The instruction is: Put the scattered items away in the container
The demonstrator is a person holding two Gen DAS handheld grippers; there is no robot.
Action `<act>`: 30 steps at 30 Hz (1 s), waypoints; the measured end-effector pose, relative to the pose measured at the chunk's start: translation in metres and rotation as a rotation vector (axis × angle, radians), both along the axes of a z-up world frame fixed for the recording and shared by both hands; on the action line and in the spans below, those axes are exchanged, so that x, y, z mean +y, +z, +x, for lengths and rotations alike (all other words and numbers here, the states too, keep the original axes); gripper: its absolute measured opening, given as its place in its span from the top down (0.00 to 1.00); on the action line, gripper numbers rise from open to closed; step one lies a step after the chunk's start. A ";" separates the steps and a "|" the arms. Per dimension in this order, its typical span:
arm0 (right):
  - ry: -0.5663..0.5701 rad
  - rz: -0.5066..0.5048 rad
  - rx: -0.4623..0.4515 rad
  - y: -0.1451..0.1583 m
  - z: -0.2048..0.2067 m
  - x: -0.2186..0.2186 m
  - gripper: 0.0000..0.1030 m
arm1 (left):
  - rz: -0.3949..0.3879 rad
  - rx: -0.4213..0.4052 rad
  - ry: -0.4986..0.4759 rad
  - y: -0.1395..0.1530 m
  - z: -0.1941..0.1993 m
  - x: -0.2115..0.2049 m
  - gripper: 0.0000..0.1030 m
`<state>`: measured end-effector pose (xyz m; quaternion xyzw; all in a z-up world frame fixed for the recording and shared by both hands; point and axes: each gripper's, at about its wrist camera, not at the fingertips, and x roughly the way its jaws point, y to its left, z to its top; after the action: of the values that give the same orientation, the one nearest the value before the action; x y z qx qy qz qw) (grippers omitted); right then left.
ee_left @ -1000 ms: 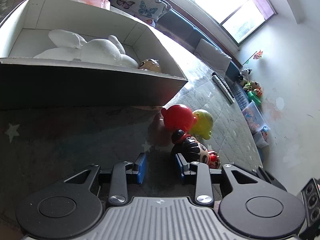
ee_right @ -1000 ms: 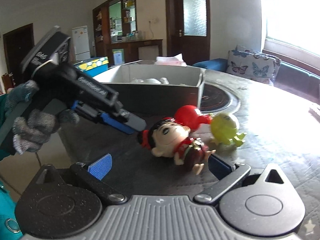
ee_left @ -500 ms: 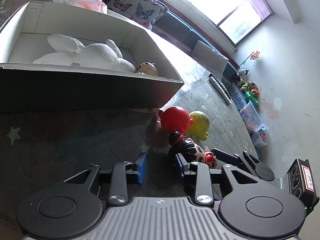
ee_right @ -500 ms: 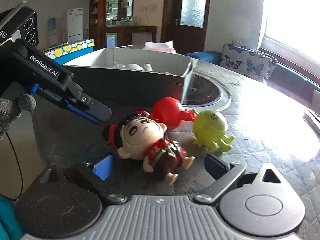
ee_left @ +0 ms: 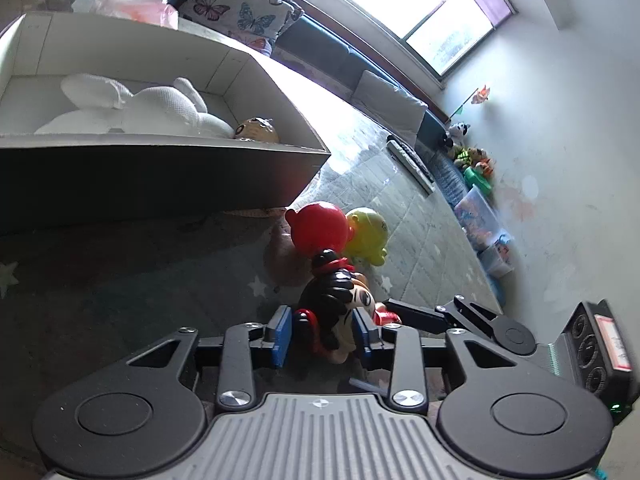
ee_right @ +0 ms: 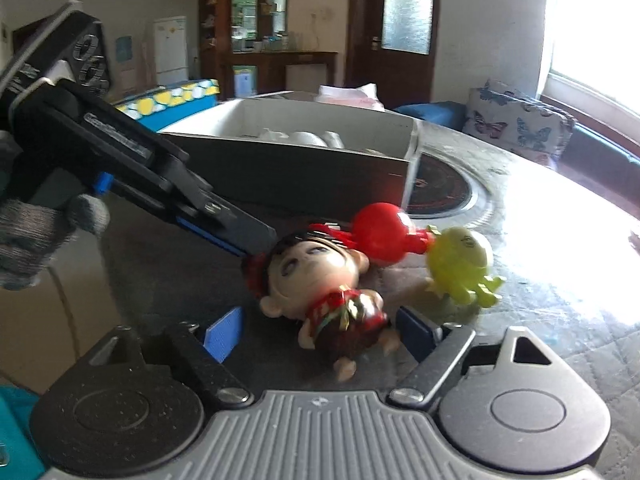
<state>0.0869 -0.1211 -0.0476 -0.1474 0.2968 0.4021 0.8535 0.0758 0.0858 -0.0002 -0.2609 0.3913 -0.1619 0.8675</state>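
A doll with black hair and a red outfit (ee_right: 320,280) lies on the table; it also shows in the left wrist view (ee_left: 340,312). My left gripper (ee_left: 322,338) is open with its blue pads on either side of the doll's head. My right gripper (ee_right: 320,332) is open with its pads on either side of the doll's body. A red round toy (ee_left: 320,228) and a yellow-green toy (ee_left: 368,236) lie just beyond the doll. The white-lined box (ee_left: 160,148) stands behind them and holds a white plush (ee_left: 132,110) and a small brown toy (ee_left: 256,130).
A round black hob plate (ee_right: 440,192) is set in the table beside the box. A remote (ee_left: 412,164) lies on the far table edge. A pink bag (ee_left: 136,8) sits behind the box. Sofa cushions and toy bins stand beyond the table.
My left gripper moved forward so the doll's head is now between its pads. My right gripper moved closer to the doll's body. The doll shifted slightly.
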 end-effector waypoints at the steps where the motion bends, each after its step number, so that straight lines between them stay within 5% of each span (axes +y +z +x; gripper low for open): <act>1: 0.008 0.000 -0.004 0.001 -0.003 0.001 0.22 | 0.010 0.000 -0.003 0.000 -0.001 -0.001 0.64; 7: 0.035 0.023 0.011 0.006 -0.009 0.005 0.33 | 0.009 0.020 -0.002 -0.005 -0.002 0.002 0.64; 30: -0.105 0.007 0.066 -0.008 0.018 0.004 0.48 | -0.176 0.121 0.049 -0.025 0.014 0.004 0.64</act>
<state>0.1054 -0.1169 -0.0556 -0.1154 0.3309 0.3625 0.8636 0.0899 0.0901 -0.0249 -0.3547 0.4207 -0.1581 0.8199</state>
